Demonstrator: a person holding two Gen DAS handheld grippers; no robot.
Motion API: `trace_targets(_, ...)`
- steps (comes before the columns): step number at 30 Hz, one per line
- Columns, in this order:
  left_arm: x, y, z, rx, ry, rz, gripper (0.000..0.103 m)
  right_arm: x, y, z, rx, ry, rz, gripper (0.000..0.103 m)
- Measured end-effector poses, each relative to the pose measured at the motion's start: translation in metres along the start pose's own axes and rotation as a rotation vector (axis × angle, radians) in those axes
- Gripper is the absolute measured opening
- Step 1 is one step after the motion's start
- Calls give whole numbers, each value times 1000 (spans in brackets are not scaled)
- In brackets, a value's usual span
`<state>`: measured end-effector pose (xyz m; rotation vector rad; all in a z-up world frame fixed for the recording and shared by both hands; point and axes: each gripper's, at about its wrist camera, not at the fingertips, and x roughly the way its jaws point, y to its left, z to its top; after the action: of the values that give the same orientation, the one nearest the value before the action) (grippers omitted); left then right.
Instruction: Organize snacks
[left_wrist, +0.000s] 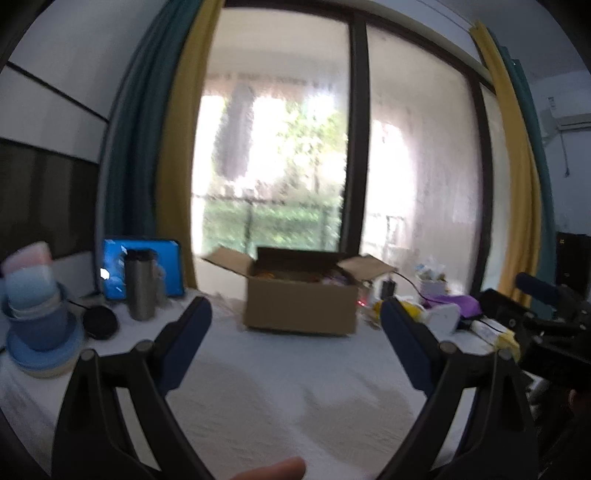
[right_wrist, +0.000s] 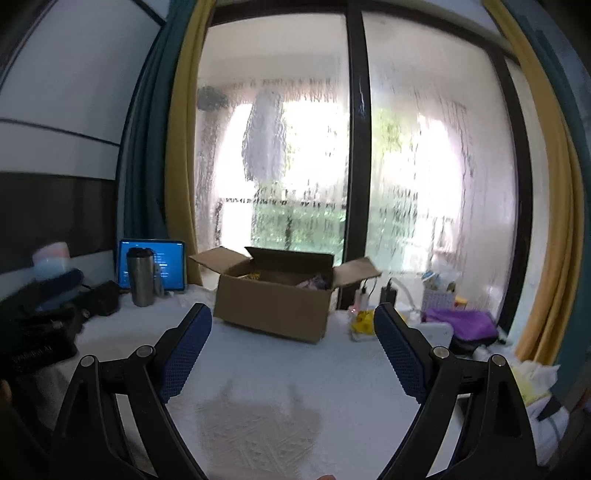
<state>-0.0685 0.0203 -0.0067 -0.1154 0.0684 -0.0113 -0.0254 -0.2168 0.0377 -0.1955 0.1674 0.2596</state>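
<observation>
An open cardboard box (left_wrist: 301, 306) stands at the far side of a white table (left_wrist: 280, 373), with snack packets showing inside it. The right wrist view shows the same box (right_wrist: 273, 310) with its flaps spread. My left gripper (left_wrist: 295, 314) hovers over the table in front of the box, open, with nothing between its blue fingers (left_wrist: 184, 343). Open and empty too, my right gripper (right_wrist: 293, 315) points at the box from nearly the same distance. The other gripper's black body (left_wrist: 546, 325) shows at the right edge of the left wrist view.
A steel tumbler (left_wrist: 139, 284) and a lit tablet (left_wrist: 144, 273) stand at the back left, beside stacked blue bowls (left_wrist: 37, 317). To the right of the box lie yellow packets (right_wrist: 360, 321), a purple cloth (right_wrist: 461, 321) and a white container (right_wrist: 437, 332). A big window with yellow curtains is behind.
</observation>
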Motion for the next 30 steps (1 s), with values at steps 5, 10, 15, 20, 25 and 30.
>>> trace_targets(5, -2, 9, -1, 2, -18, 19, 94, 7, -3, -2, 41, 20, -46, 92)
trace_targets(10, 3, 14, -6, -1, 6, 25, 94, 12, -6, -7, 64, 48, -33, 92)
trace_targets(15, 6, 18, -7, -31, 32, 9, 94, 15, -4, -8, 55, 58, -29, 92)
trace_targets(20, 8, 18, -9, -34, 41, 3, 94, 12, -4, -9, 54, 61, -29, 92)
trace_targets(25, 7, 15, -10, -29, 38, 4, 94, 14, -6, -12, 67, 69, -34, 92)
trace_targets(30, 6, 13, -10, -28, 42, -1, 94, 15, -8, -14, 71, 80, -35, 92)
